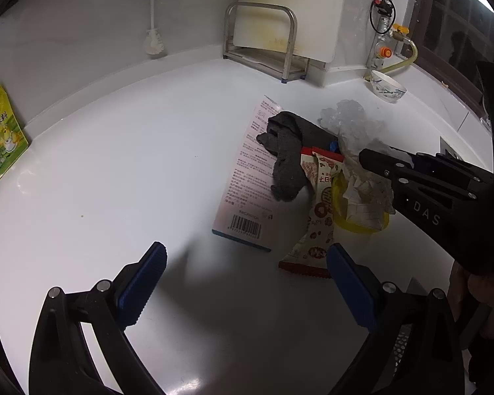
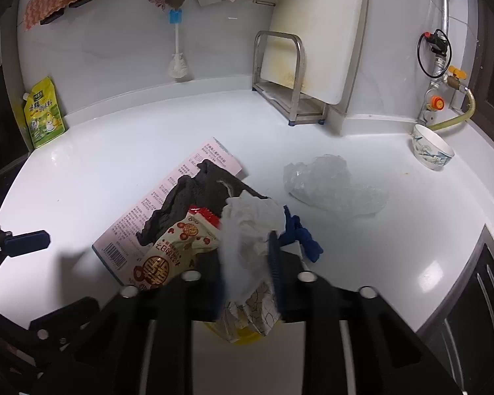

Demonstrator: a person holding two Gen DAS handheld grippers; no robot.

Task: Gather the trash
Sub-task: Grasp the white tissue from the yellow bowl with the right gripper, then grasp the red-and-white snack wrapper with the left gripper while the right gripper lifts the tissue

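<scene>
A white kitchen counter (image 2: 115,131) carries a small heap of trash. Nearest, the right gripper (image 2: 247,263) has pinched down on a crumpled white tissue (image 2: 250,227), its jaws nearly together; it seems to have a printed paper scrap in there too, though blur hides the pads. Just left lie a snack wrapper (image 2: 178,240), a dark sock (image 2: 194,197) and a pink box (image 2: 168,191); ahead-right, clear plastic (image 2: 332,181). The soft wad could slip or tear free on lifting. The left gripper (image 1: 247,283) hangs wide open, empty.

Left wrist view: looking steeply down from left of the trash pile (image 1: 313,177), somewhat back.
Right wrist view: looking down, close over it.
Shared: pile, white counter (image 2: 115,151).
</scene>
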